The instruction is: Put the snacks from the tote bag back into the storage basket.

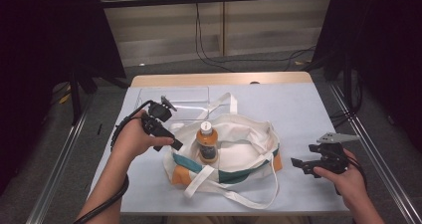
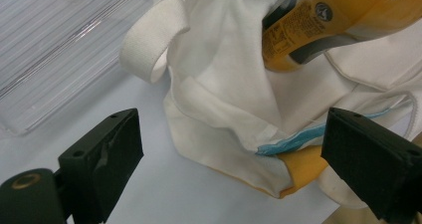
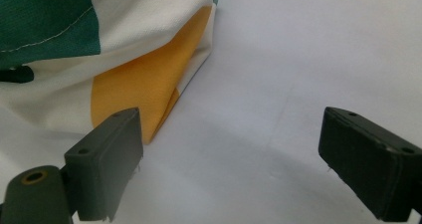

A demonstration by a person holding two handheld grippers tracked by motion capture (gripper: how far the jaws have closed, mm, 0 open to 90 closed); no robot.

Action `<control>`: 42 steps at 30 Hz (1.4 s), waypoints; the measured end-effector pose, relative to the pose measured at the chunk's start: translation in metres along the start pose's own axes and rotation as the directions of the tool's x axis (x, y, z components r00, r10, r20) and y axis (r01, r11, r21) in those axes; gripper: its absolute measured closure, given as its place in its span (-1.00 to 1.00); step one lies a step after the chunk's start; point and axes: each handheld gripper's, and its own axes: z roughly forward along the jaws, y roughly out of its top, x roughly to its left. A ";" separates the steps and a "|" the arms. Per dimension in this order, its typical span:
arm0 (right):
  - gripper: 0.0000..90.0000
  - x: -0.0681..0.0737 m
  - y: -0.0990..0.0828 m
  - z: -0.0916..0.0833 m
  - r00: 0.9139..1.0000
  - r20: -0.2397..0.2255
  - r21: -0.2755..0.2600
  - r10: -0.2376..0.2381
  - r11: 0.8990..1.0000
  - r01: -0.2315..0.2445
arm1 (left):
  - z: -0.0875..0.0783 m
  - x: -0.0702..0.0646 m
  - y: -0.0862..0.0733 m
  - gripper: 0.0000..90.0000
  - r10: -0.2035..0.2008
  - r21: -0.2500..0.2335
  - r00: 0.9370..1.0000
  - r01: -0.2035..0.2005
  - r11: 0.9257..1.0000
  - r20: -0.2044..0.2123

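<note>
Here the tote bag, cream with green and orange patches, lies slumped on the table between the two claws, its mouth open and its long straps spilling toward the person. An orange bottle stands upright inside it, just beyond the tips of the left gripper, which sits at the bag's near-left rim. In the left gripper view the left claw's jaws stand wide apart with nothing between them but a fold of white cloth and an orange corner of the bag ahead; the bottle's label looms above the right jaw, and a loop of strap curls above the left jaw. Past that loop lies a clear plastic tray. The right gripper hovers just off the bag's other end, jaws also spread and holding nothing; in the right gripper view the bag's orange corner sits just ahead of its left jaw, bare table in front of the rest
</note>
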 end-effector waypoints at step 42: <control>-0.77 0.003 0.001 0.002 1.000 -0.010 0.003 -0.006 1.000 0.006 | 0.023 -0.036 0.034 -0.71 0.060 0.037 0.997 -0.062 0.997 0.055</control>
